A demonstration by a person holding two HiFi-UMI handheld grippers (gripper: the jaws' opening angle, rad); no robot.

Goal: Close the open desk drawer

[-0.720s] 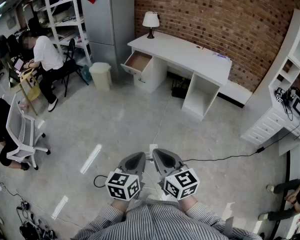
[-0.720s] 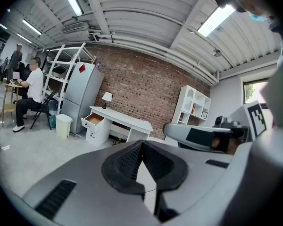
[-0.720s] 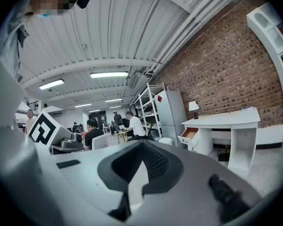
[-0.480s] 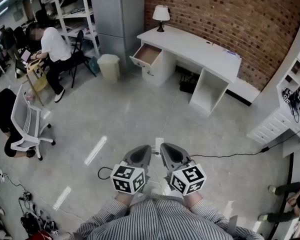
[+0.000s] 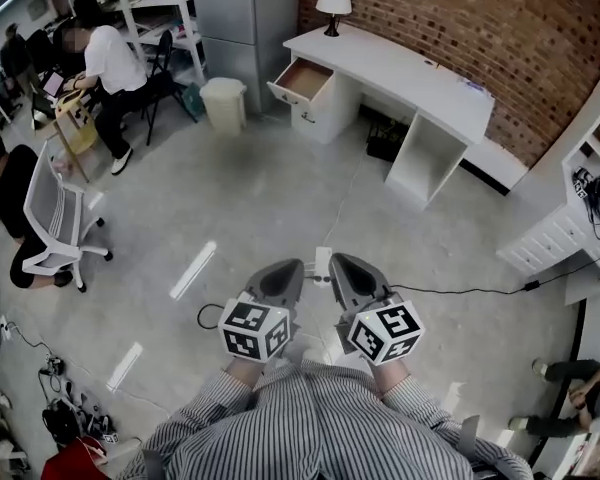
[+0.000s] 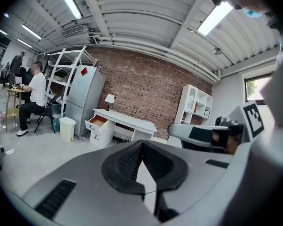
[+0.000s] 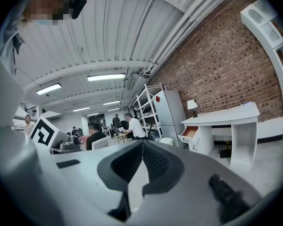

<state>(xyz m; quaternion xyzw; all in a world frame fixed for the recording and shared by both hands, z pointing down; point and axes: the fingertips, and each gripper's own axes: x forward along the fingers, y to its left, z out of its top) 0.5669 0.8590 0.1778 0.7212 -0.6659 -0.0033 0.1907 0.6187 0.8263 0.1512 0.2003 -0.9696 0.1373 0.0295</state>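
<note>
Grey left gripper [image 5: 292,268]: held low in front of the person, well apart from the desk [image 5: 400,73]; jaws pressed together at the tips, nothing between them
Right gripper [image 5: 342,264]: just beside the left one and just as far from the desk; jaws likewise closed and empty
Floor [image 5: 280,198]: open concrete stretch between the grippers and the desk
Waste bin [image 5: 223,103]: just off the desk's left end, on the drawer's side
Drawer [image 5: 302,78]: top of the pedestal at the desk's left end, pulled well out, brown wooden inside showing; contents too small to tell
Handling: probably a light, stiff box on runners; it should slide under a steady push and may bind if pressed near one corner
Where to take it: no grasp looks needed; closed jaw tips set flat on the middle of its white front, pushing straight toward the desk
Caution: a hard slam could jolt the lamp [image 5: 332,0] on the desk's left end
Brick wall [image 5: 450,8]: directly behind the desk
</note>
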